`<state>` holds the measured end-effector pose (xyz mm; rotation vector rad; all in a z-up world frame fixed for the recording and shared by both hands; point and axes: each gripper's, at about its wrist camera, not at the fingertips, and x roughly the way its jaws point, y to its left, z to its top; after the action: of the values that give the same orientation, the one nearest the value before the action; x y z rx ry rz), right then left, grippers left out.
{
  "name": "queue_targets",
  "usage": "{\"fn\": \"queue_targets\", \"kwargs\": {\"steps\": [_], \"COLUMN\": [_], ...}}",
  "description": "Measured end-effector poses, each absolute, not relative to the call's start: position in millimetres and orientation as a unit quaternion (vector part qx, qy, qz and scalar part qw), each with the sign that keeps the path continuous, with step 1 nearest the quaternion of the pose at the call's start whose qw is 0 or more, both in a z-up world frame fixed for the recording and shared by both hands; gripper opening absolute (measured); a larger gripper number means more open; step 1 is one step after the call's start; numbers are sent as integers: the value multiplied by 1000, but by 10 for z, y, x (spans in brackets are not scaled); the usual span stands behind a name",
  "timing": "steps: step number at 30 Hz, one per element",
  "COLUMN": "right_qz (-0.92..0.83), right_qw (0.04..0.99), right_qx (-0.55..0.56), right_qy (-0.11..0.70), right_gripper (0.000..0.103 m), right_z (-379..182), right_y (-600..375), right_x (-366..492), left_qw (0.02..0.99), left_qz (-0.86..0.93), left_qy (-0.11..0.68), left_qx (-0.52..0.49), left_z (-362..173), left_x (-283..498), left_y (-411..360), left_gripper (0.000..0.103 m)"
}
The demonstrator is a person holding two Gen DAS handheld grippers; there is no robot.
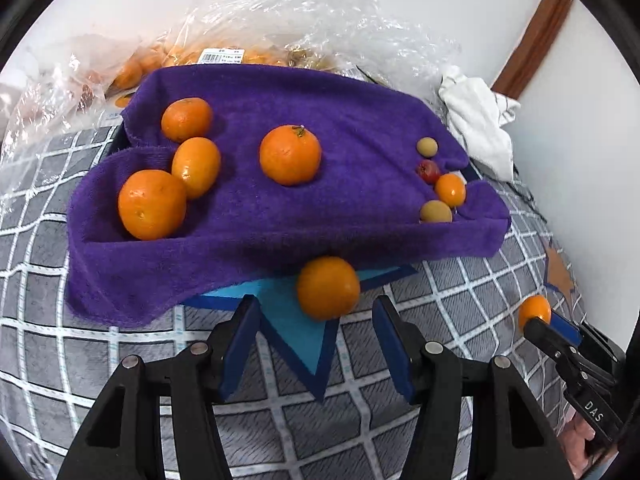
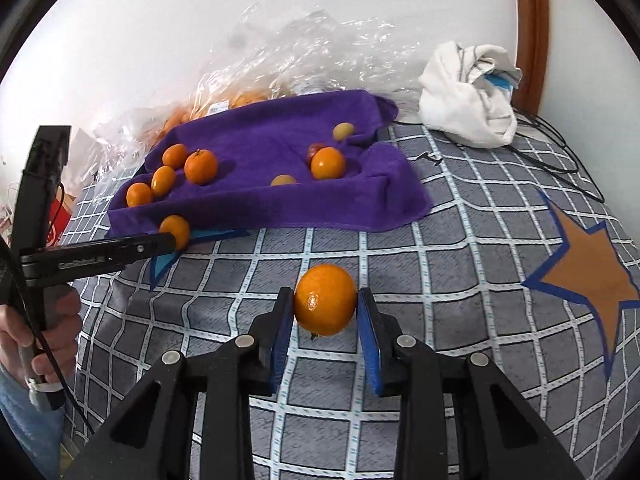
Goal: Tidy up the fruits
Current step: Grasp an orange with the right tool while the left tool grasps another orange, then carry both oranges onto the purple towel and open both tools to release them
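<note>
R claw (image 2: 325, 312) clamped on an orange (image 2: 325, 299), held above the checked bedspread (image 2: 440, 240). L claw (image 1: 316, 320) apart, nothing gripped; loose orange (image 1: 328, 288) sits just ahead on the blue star, touching the purple towel (image 1: 360, 128) edge. Other fruits lie on the towel.

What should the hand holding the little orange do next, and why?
Probably carry it over to the purple towel and set it beside the other oranges. The right gripper is shut on the small orange and holds it above the checked bedspread, while most fruit already lies on the towel.
</note>
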<state>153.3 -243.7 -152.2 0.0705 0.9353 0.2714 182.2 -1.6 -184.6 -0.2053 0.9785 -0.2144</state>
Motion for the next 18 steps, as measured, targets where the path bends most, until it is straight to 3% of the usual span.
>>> {"fn": "queue_targets", "kwargs": {"steps": [2, 4, 5, 18], "right_qz": [130, 128, 128, 145], "right_qw": [887, 891, 894, 914], "right_qx": [37, 35, 35, 35], "right_qy": [442, 434, 429, 376], "right_gripper": [32, 32, 32, 32], "right_z": [-1505, -1483, -1464, -1063], "right_y": [-2430, -2405, -2383, -2191], "right_x": [1553, 1608, 1638, 2022], "left_qw": [875, 881, 878, 902], "left_qz": [-101, -94, -103, -83], "left_qy": [461, 449, 450, 395], "left_qx": [-107, -113, -123, -151], "left_z": [-1881, -1889, -1890, -1370], "left_x": [1826, 1817, 1824, 1702], "left_y": [-16, -9, 6, 479], "left_gripper": [56, 36, 32, 32]}}
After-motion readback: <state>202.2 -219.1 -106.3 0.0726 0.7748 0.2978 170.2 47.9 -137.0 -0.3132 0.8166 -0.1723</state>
